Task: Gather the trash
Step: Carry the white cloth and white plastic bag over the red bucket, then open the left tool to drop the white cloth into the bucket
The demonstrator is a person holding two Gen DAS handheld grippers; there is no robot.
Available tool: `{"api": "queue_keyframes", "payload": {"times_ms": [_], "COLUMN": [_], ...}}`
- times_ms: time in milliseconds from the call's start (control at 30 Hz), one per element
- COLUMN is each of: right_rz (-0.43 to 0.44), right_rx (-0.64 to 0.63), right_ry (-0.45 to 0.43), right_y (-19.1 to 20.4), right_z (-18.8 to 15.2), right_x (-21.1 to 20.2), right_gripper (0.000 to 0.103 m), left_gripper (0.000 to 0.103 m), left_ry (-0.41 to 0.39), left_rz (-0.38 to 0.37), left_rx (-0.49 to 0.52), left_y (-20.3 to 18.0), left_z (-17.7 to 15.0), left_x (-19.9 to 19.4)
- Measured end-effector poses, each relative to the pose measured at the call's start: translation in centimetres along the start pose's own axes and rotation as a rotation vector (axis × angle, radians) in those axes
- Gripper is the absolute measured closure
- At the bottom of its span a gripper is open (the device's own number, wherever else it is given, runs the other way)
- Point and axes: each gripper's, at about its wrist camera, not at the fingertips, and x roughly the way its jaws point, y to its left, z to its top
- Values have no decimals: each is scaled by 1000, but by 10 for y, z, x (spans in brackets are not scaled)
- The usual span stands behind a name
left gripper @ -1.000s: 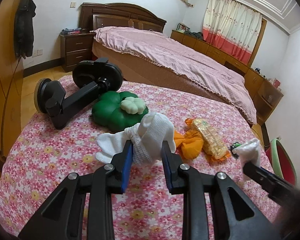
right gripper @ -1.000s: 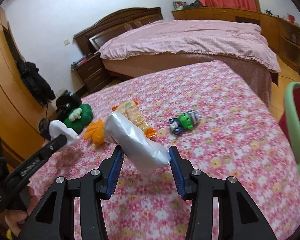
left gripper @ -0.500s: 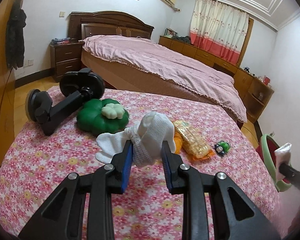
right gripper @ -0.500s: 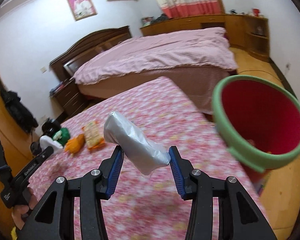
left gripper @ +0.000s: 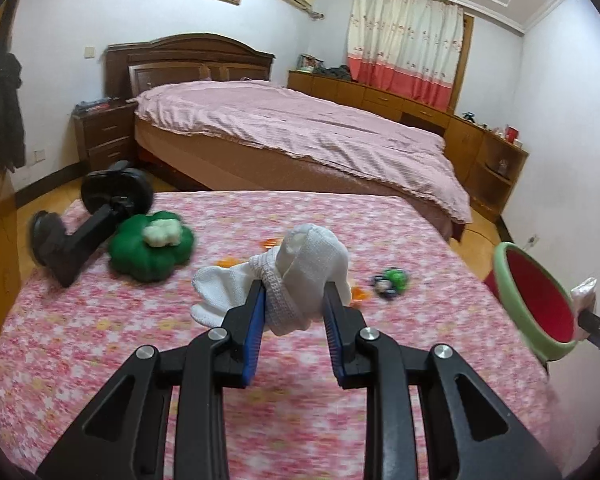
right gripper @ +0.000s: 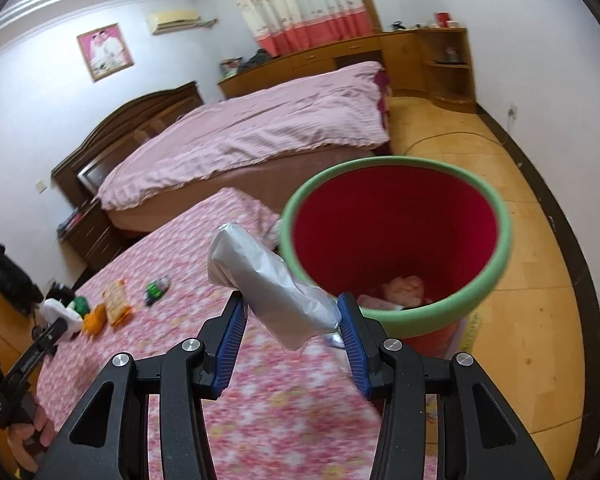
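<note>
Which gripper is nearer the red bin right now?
Right. The right gripper, shut on a silver wrapper, is at the red bin rim. The left gripper, shut on a white sock, is over the floral bedspread, further away.

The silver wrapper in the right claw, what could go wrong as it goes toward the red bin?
1. The silver wrapper sits in front of the green rim, not clearly over the opening; released now, it may fall on the floral bedspread or the floor.
2. The right claw pinches only its lower end, so it could slip.
3. The left claw holds a white sock, perhaps not trash.
</note>
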Motion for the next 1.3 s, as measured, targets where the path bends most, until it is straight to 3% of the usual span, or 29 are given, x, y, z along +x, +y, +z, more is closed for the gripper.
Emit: {"api": "queue_keyframes", "payload": {"times_ms": [400, 933, 1300], "right_rz": [-21, -24, -51], "right_rx": [103, 162, 217], "right_ry": [-45, -118, -109], "right_y": [-52, -104, -135], "right_z": [13, 31, 28], "right_x": [-10, -19, -18], "right_gripper": [55, 55, 55], "left_gripper": [75, 75, 74], "left_ry": [46, 168, 261], "left_rz": [-178, -373, -435], "left_rx": [67, 213, 192], "left_y": [-93, -224, -271], "left_z": [12, 7, -9], "left_x": [4, 53, 91]}}
